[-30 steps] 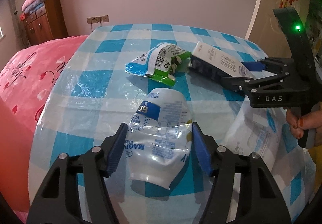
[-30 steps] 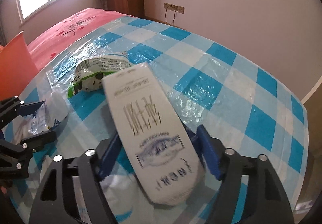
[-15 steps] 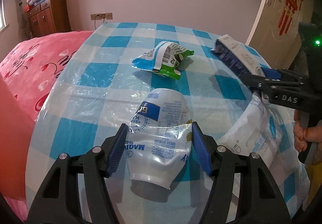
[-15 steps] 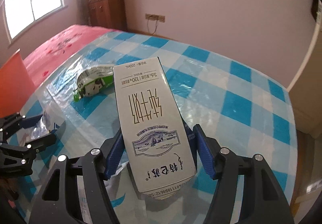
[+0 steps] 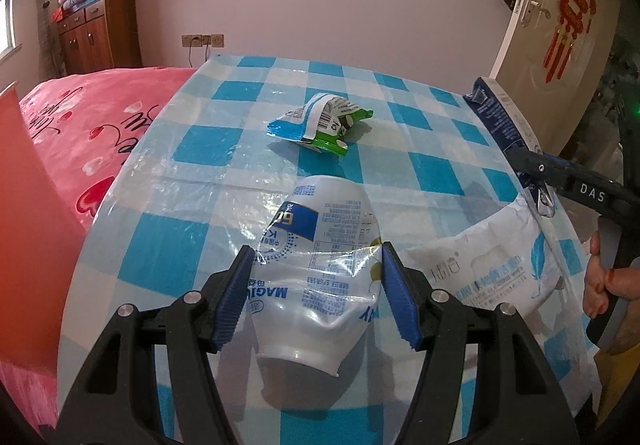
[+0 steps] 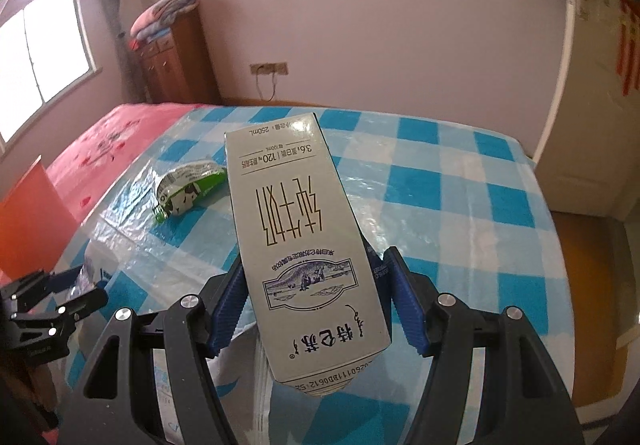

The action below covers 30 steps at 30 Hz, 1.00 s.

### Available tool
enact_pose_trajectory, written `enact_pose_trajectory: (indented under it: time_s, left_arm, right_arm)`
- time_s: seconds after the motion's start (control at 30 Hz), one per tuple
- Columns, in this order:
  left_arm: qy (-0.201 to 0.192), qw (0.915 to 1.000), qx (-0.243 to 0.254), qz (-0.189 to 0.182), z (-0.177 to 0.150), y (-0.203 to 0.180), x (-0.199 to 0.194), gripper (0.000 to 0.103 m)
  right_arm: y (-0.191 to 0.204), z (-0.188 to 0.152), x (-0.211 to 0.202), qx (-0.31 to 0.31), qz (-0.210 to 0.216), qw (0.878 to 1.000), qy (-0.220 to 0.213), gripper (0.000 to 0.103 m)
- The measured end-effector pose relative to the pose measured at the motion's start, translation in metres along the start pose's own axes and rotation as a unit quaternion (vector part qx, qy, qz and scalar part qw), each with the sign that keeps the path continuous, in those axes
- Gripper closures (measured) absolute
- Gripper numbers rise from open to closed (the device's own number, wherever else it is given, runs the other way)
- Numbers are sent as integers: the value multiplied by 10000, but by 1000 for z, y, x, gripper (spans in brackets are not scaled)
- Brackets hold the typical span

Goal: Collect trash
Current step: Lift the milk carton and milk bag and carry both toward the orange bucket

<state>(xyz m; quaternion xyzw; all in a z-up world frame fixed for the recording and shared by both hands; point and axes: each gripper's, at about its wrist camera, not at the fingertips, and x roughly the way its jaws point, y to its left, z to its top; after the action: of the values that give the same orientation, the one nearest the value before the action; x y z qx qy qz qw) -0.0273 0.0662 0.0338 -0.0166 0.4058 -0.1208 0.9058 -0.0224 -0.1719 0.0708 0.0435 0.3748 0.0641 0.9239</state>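
Observation:
My left gripper (image 5: 316, 295) is shut on a crushed white plastic bottle (image 5: 320, 265) with a blue label, held just above the checked table (image 5: 224, 181). My right gripper (image 6: 318, 305) is shut on a grey milk carton (image 6: 296, 237) and holds it tilted up above the table. The carton also shows in the left wrist view (image 5: 500, 117) at the right edge. A crumpled blue-green snack wrapper (image 5: 320, 123) lies at the table's middle; it also shows in the right wrist view (image 6: 188, 191). A white plastic bag (image 5: 492, 265) lies on the table below the right gripper.
A pink bed (image 5: 80, 125) lies left of the table. An orange panel (image 5: 28, 197) stands at the near left. A wooden cabinet (image 5: 100, 33) stands at the back wall. A cream door (image 5: 560, 25) is at the right.
My right gripper has lifted the milk carton off the table and drawn it back to the right. My left gripper has risen a little with the bottle. The wrapper has not moved.

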Motion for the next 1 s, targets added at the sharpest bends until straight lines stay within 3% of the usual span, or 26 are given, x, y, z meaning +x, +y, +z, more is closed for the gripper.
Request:
enact_pose_trajectory:
  time_s: [0.43,1.0]
  left_arm:
    - [-135,9998,-4,-131,-14,2,-28,39]
    - [-438,9988,-64,-216,-23,15,-70,39]
  right_arm:
    - [-5,-13,-44,474,-85,9984,-306,37]
    - [30,-48,-62,758,596,9953,113,37]
